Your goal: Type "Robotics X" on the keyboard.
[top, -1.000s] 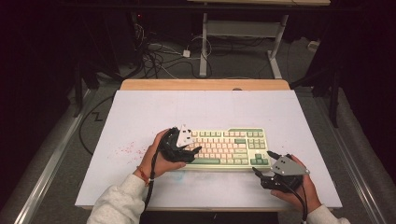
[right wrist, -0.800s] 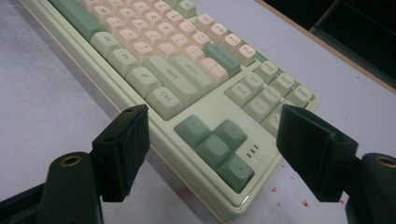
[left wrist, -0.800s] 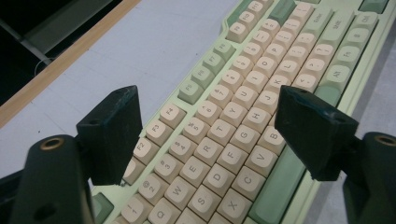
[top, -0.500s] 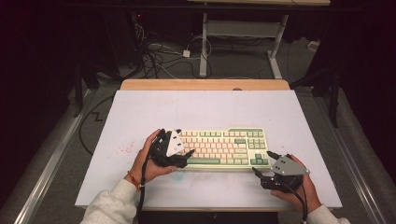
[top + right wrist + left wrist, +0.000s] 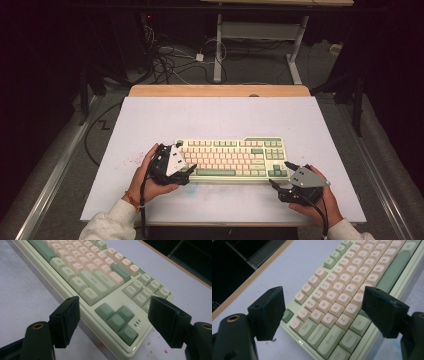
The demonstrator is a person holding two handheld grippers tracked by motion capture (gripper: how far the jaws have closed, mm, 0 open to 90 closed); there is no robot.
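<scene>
A pale green keyboard [image 5: 232, 157] with cream and green keys lies flat on the white table top [image 5: 220, 115], near the front. My left gripper [image 5: 189, 173] is at its left end. In the left gripper view the left gripper [image 5: 323, 302] is open, its jaws having just been opening; the keyboard's left keys [image 5: 337, 300] lie below the gap, with nothing gripped. My right gripper [image 5: 280, 173] sits by the front right corner. In the right gripper view the right gripper [image 5: 115, 315] is open over the arrow keys [image 5: 117, 320], apart from the keyboard [image 5: 100, 277].
A wooden strip [image 5: 220, 90] edges the table's far side. Cables [image 5: 170, 60] and a desk frame [image 5: 260, 35] are on the floor beyond. Red specks [image 5: 132, 160] mark the table left of the keyboard.
My left hand and gripper slid left, from over the keyboard's left keys to its left end. The right hand has stayed put.
</scene>
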